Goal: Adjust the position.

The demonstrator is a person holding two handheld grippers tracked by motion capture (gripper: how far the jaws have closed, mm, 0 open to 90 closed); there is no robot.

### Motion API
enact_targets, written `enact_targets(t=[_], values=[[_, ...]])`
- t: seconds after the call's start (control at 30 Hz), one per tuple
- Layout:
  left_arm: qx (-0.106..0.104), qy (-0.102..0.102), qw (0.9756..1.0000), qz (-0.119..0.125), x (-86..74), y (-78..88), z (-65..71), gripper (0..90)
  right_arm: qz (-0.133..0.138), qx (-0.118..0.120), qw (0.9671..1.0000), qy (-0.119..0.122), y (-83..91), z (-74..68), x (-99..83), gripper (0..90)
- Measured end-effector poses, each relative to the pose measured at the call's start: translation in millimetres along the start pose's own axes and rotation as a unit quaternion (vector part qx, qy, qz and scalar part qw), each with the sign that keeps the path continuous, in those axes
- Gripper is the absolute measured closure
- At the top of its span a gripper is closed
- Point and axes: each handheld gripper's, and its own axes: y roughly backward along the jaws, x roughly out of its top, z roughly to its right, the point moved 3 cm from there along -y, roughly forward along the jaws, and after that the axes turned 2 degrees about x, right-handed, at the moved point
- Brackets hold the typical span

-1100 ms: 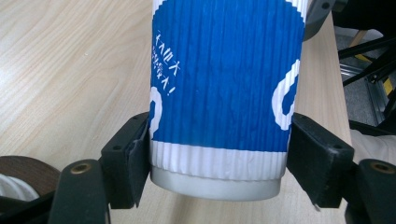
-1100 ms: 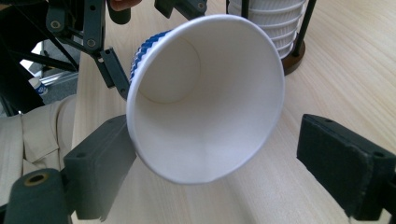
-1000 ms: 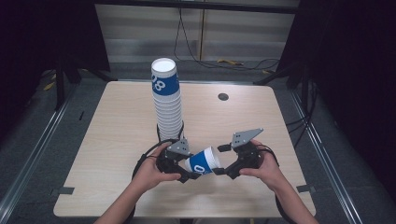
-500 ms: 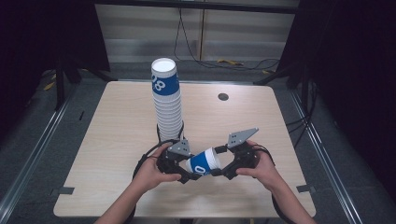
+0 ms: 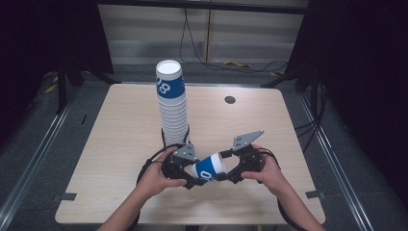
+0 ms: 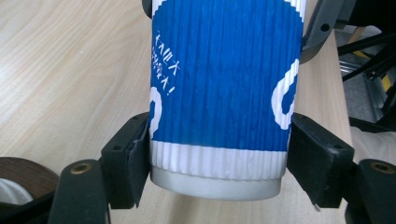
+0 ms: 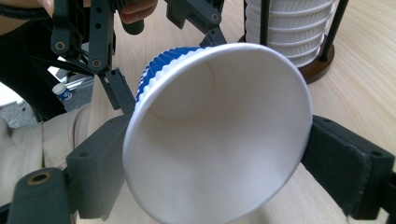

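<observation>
While two grippers share it, one cup (image 5: 210,167) lies sideways just above the table (image 5: 120,144).
The left gripper (image 5: 185,171) has its jaws pressed on the cup's bottom end, and the right gripper (image 5: 230,169) squeezes the rim, maybe so one can pass it over. Behind them, the stack (image 5: 172,103) stands tall in its holder.

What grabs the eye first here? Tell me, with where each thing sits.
A blue-and-white cup lies sideways near the table's front edge, held between both grippers: the left gripper is clamped on its base end, the right gripper on its open rim. Behind it, toward mid-table, rises a tall cup stack with a blue cup on top.
</observation>
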Motion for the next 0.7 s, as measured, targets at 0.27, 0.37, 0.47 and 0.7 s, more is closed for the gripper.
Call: enact_targets(t=[0.27,0.37,0.47,0.7], values=[[-0.002,0.006,1.0000,-0.003,-0.5,0.0,-1.6,28.5,-0.016,-0.004,0.9999,-0.004,0.4,-0.8,3.4,15.0],[-0.009,0.021,0.9997,0.005,-0.9,0.2,-2.2,27.8,-0.017,-0.003,0.9998,-0.005,2.1,-1.2,5.1,15.3],[0.000,0.019,0.9998,-0.006,-1.2,-0.1,-2.4,24.6,-0.021,-0.007,0.9997,0.001,5.6,-1.6,7.6,15.6],[0.012,0.018,0.9994,-0.025,-3.4,-2.2,-2.6,20.7,-0.037,-0.021,0.9991,-0.005,11.7,1.7,8.4,15.7]])
